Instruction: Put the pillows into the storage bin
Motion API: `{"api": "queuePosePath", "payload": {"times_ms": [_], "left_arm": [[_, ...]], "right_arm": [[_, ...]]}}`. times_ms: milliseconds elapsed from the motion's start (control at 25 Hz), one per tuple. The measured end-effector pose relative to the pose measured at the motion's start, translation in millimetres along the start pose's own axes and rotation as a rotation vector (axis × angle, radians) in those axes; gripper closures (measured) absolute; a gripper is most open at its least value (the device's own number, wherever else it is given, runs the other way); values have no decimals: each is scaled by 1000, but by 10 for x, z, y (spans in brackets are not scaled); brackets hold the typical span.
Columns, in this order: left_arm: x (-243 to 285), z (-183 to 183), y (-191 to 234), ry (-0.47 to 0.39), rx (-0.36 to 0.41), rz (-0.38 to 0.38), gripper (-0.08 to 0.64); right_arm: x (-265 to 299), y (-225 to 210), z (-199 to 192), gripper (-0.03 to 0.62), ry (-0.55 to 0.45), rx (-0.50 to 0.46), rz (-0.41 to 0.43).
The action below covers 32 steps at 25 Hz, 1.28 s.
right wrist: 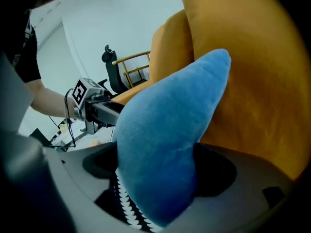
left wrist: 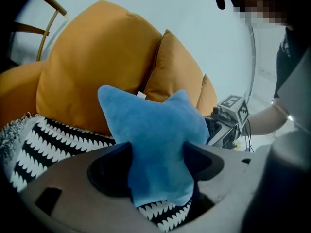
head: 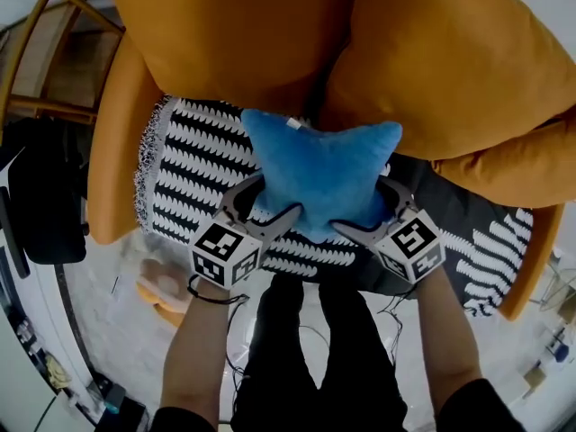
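Note:
A blue star-shaped pillow [head: 319, 174] hangs just above the seat of an orange armchair, held from both sides. My left gripper [head: 268, 201] is shut on its lower left arm, and my right gripper [head: 369, 210] is shut on its lower right arm. In the left gripper view the pillow [left wrist: 150, 130] is pinched between the left gripper's [left wrist: 155, 164] dark jaws, with the right gripper [left wrist: 231, 113] beyond it. In the right gripper view the pillow [right wrist: 167, 135] bulges out of the right gripper [right wrist: 155, 166], and the left gripper [right wrist: 90, 103] shows at left. No storage bin is in view.
Two big orange cushions [head: 225, 34] [head: 459, 61] lean against the armchair's back. A black-and-white patterned throw [head: 193, 165] covers the seat. A wooden chair [head: 36, 52] stands at upper left. A black office chair [right wrist: 111, 69] stands further off, and cables lie on the floor [head: 117, 322].

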<state>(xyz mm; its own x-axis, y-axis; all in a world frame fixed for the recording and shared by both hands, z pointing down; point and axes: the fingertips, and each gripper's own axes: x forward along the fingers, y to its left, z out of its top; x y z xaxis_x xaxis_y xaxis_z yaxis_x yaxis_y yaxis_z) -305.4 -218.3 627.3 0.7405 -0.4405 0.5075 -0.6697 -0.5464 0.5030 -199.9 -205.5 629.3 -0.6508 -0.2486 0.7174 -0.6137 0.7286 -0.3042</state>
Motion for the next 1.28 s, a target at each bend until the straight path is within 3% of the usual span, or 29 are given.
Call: {"api": "queuePosePath", "payload": {"times_ms": [160, 320, 760, 1280], "left_arm": [[-280, 160, -99, -24, 40, 53, 222], [-627, 378, -184, -58, 65, 107, 222], [-1682, 1232, -862, -152, 137, 216, 224], [-2769, 2109, -1785, -309, 271, 285, 225]], "right_arm": [[-93, 191, 149, 123, -50, 13, 32], [-213, 405, 446, 123, -80, -35, 56], [-1051, 1099, 1352, 121, -167, -116, 102], [-2170, 1868, 2256, 123, -301, -275, 65]]}}
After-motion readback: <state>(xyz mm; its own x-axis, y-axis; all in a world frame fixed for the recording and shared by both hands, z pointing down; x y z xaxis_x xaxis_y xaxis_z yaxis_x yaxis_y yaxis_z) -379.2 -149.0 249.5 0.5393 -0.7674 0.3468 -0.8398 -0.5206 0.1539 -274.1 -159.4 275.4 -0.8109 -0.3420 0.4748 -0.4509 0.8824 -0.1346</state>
